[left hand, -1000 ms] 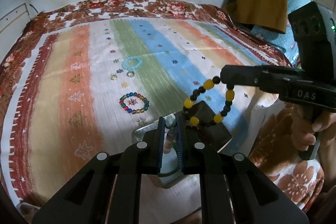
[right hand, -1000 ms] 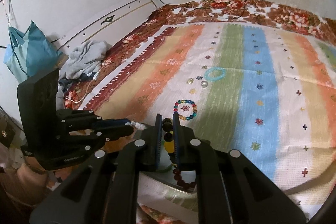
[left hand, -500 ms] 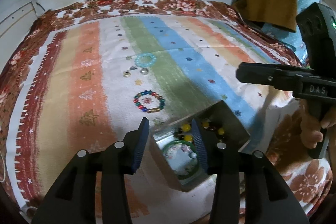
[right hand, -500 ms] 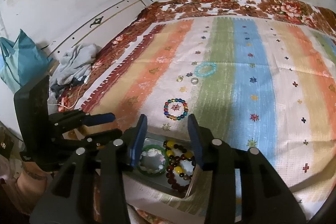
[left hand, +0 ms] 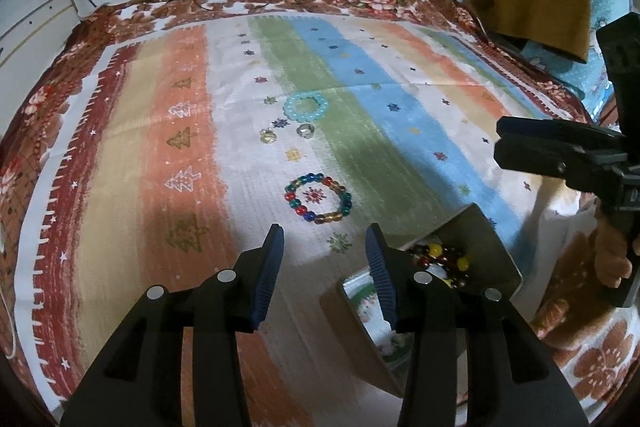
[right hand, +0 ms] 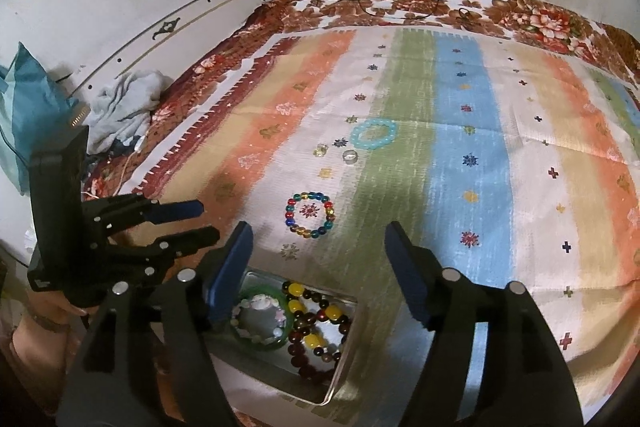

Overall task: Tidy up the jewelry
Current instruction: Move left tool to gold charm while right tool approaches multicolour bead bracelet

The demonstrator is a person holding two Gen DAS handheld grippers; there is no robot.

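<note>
While both claws gape empty above the tin (right hand: 340,359) | left claw (left hand: 324,251), right claw (right hand: 318,247) | multicolour bracelet (right hand: 309,214) lies on the bed beyond | next: reach, pinch beads, carry to tin

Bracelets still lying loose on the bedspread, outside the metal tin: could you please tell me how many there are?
2. The multicolored bead bracelet lies nearest the tin; the light blue bracelet lies farther away, beside two small rings. None appear hidden.

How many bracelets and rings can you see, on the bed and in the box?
Bracelets on the bedspread: 2, multicoloured bracelet and light blue bracelet
Bracelets in the metal box: 2, green bracelet and dark-and-yellow bracelet
Rings: 2, silver ring and gold ring
Total: 6
</note>
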